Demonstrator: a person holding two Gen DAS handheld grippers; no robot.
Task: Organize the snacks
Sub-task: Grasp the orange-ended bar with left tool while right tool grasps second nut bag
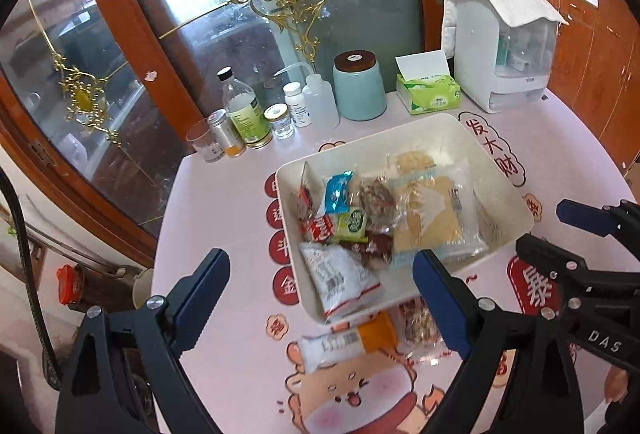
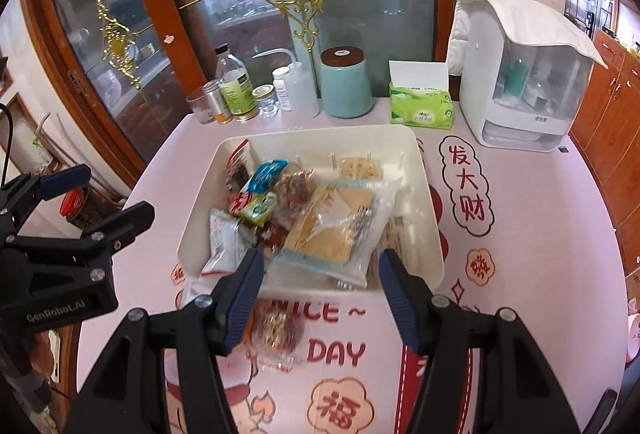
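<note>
A cream tray (image 1: 456, 130) (image 2: 320, 133) on the pink printed table holds several snack packets, among them a large clear cracker bag (image 1: 432, 218) (image 2: 332, 226) and a white packet (image 1: 340, 278). In front of the tray, on the table, lie an orange-and-white packet (image 1: 348, 342) and a clear-wrapped nut snack (image 1: 420, 326) (image 2: 278, 330). My left gripper (image 1: 320, 298) (image 2: 100, 194) hovers open above the tray's near-left corner with nothing between its fingers. Above the tray's near edge, my right gripper (image 2: 320, 290) (image 1: 560, 234) stands open and holds nothing.
Along the table's far edge stand several bottles and jars (image 1: 244, 114), a teal canister (image 1: 360, 86), a green tissue box (image 1: 428, 90) and a white cloth-covered appliance (image 1: 500, 50). A glass-and-wood door is behind. The table's edge runs down the left.
</note>
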